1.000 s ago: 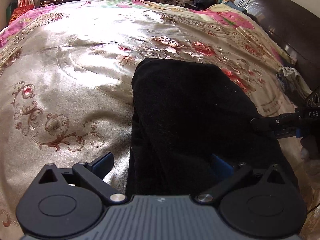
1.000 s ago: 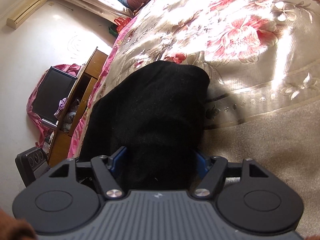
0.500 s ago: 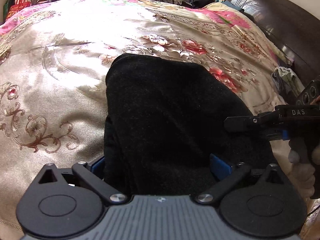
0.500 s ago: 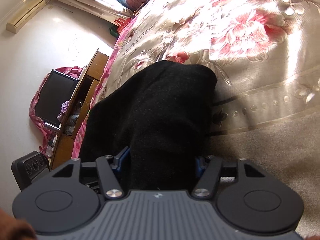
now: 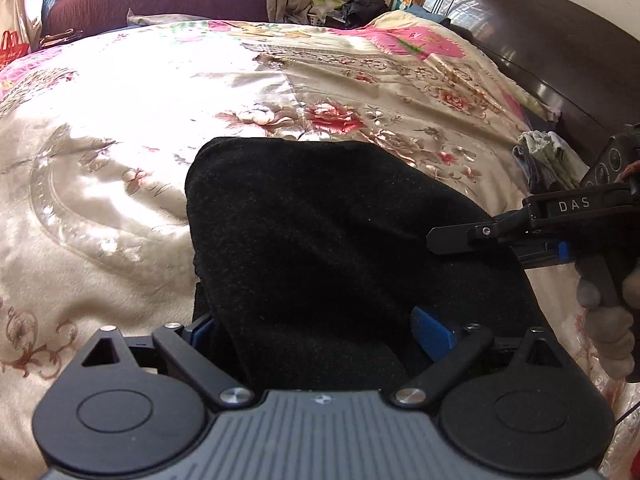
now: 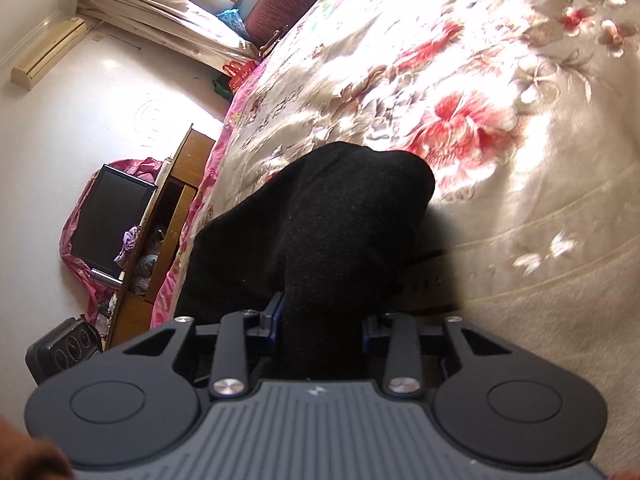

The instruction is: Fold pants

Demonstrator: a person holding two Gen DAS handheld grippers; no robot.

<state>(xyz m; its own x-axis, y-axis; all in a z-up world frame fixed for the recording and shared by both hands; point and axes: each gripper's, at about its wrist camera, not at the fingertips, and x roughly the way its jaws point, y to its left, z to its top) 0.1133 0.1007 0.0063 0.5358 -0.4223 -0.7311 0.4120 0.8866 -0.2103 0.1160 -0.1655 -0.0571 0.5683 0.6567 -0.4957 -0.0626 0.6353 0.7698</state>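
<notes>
Right gripper is closing its jaws on a bunched edge of the black pants, having stood much wider a second ago. Left gripper straddles the other near corner, jaws wide, with cloth between them; a firm pinch I cannot confirm. Both corners gathered suggests the next fold is about to be carried away from the grippers. Ahead lies a floral satin bedspread, a dark headboard to its right.

A shiny flowered bedspread covers the bed before me, with a dark wooden headboard at its far right. On the pale floor beside the bed stand a black screen and a wooden cabinet.
</notes>
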